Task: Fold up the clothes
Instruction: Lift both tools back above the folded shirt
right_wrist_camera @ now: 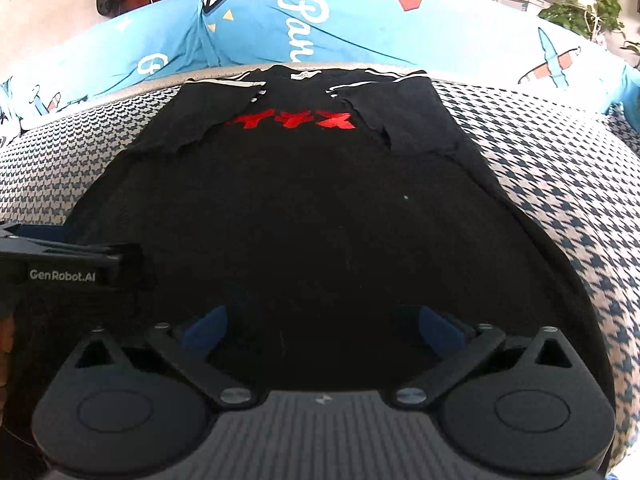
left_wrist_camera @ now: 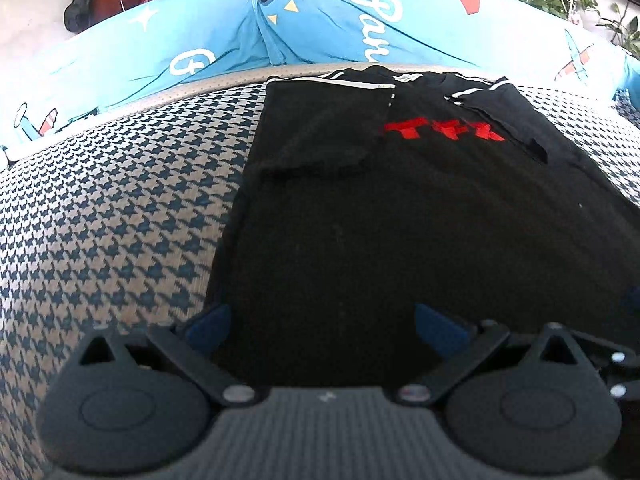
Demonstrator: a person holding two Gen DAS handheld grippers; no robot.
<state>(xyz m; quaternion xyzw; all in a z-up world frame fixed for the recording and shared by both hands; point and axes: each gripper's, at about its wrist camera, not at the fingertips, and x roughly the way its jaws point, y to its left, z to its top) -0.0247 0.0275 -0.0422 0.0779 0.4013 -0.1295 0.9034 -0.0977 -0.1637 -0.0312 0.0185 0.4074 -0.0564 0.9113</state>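
A black T-shirt (right_wrist_camera: 304, 216) (sleeves folded inward) lies flat on the houndstooth cushion (left_wrist_camera: 120, 208); the left gripper (left_wrist_camera: 322, 330) and right gripper (right_wrist_camera: 322, 330) hover spread wide, empty.

left wrist: low, close, facing forward; right wrist: same, further right; shared: black shirt (left_wrist_camera: 400, 208)

Both fisheye views were daylit, brightest along the top edge, with washed-out corners. The black T-shirt with red lettering (left_wrist_camera: 360, 208) lost nearly all fold detail to underexposure. Strong barrel distortion bowed the houndstooth woven surface (right_wrist_camera: 560, 168). Overall slightly soft, bottom housings blurred.
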